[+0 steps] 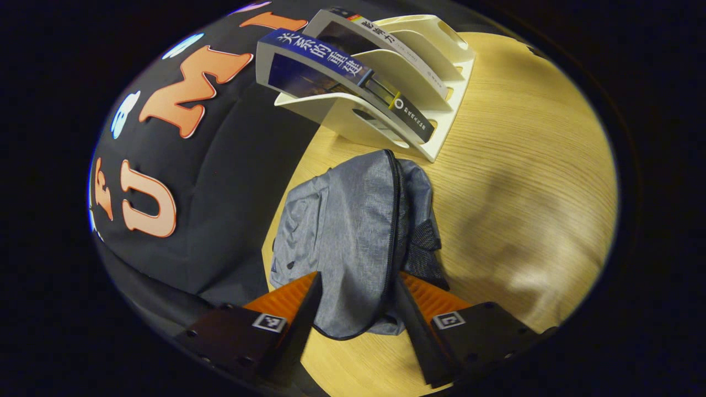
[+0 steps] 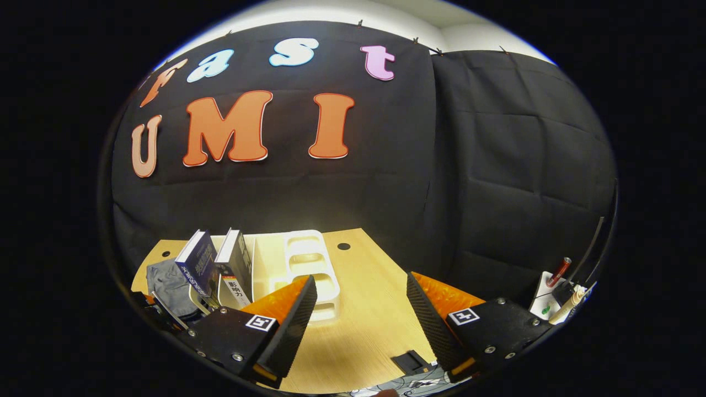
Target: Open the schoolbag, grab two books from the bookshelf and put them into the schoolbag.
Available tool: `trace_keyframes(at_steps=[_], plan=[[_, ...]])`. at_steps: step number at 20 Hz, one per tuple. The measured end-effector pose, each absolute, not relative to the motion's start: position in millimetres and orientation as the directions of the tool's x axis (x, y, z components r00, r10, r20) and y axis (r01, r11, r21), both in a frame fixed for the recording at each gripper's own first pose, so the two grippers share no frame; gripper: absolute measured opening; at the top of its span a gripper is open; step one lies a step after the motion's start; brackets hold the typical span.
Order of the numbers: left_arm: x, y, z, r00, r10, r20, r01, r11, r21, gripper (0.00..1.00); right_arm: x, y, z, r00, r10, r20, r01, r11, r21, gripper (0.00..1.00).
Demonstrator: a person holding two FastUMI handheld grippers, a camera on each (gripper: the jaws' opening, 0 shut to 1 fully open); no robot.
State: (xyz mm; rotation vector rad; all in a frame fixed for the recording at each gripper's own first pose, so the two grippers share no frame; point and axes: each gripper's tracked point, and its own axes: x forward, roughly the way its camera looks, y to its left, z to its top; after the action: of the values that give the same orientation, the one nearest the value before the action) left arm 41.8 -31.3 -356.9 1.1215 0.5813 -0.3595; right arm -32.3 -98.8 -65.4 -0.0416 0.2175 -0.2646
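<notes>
Table (image 1: pixel 524 165): pale wood-grain top, lit unevenly w/ soft shadow patches; far edge meets the black cloth wall. Near edge cut off by the fisheye rim in both views.
Schoolbag (image 1: pixel 347 242): grey ripstop fabric, slack and crumpled, lying flat on the table just in front of the bookshelf. Dark zip line runs along its length; zip looks closed, though the slider is hard to make out. Dark mesh pocket on one side. In right gripper view it is a grey lump at far left (image 2: pixel 168 284), partly hidden behind the books.
Bookshelf (image 1: pixel 436 82): cream plastic rack w/ slanted dividers and rounded cut-outs; several slots bare.
Blue book (image 1: pixel 331 63): glossy cover, leaning in the front slot; lower part hidden by the divider.
White-spined book (image 1: pixel 380 38): in the slot behind, top corner cropped.
Left gripper (image 1: pixel 356 309): fingers spread apart, straddling the bag's near end w/o pressing it; ribbed pads.
Right gripper (image 2: pixel 361 309): fingers wide apart, nothing between them, above bare table, well apart from the shelf.
Pen holder (image 2: pixel 551 298): white, at right rim, mostly cut off.
</notes>
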Motion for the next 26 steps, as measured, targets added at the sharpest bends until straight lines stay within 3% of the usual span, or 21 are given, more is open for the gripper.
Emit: trace_keyframes(at_steps=[3, 4, 6, 8, 13, 16, 21, 26], plan=[[42.3, -34.9, -352.7, 0.809, 0.024, -0.587, 0.533, 0.392, 0.750, 0.55, -26.2, -96.8, -64.8, 0.947, -0.243, -0.212, 0.239, 0.970, -0.045, 0.97], [41.2, -35.5, -353.3, 0.807, 0.032, -0.590, 0.534, 0.387, 0.752, 0.27, -23.7, -97.0, -66.0, 0.948, -0.237, -0.213, 0.234, 0.971, -0.040, 0.98], [42.7, -36.2, -352.4, 0.812, 0.045, -0.583, 0.521, 0.395, 0.757, 0.08, -21.5, -98.8, -66.6, 0.949, -0.232, -0.213, 0.229, 0.973, -0.035, 0.98], [43.0, -36.5, -352.0, 0.799, 0.049, -0.599, 0.534, 0.401, 0.744, 0.02, -19.2, -97.8, -65.0, 0.953, -0.215, -0.213, 0.216, 0.976, -0.021, 0.98], [43.2, -37.6, -352.3, 0.721, 0.048, -0.691, 0.631, 0.367, 0.683, 0.01, -12.6, -83.2, -66.6, 0.962, -0.147, -0.228, 0.155, 0.988, 0.019, 0.97], [47.2, -36.0, -338.5, 0.699, 0.025, -0.715, 0.643, 0.417, 0.643, 0.01, -12.6, -72.7, -70.1, 0.960, -0.160, -0.232, 0.163, 0.987, -0.002, 0.97], [57.5, -26.4, -297.3, 0.611, -0.113, -0.784, 0.695, 0.550, 0.463, 0.01, -25.7, -22.4, -76.4, 0.952, -0.204, -0.226, 0.216, 0.976, 0.027, 0.98], [79.4, -14.4, -255.3, 0.548, -0.231, -0.804, 0.749, 0.563, 0.349, 0.01, -43.7, 27.9, -81.5, 0.952, -0.231, -0.200, 0.247, 0.968, 0.055, 0.98]])
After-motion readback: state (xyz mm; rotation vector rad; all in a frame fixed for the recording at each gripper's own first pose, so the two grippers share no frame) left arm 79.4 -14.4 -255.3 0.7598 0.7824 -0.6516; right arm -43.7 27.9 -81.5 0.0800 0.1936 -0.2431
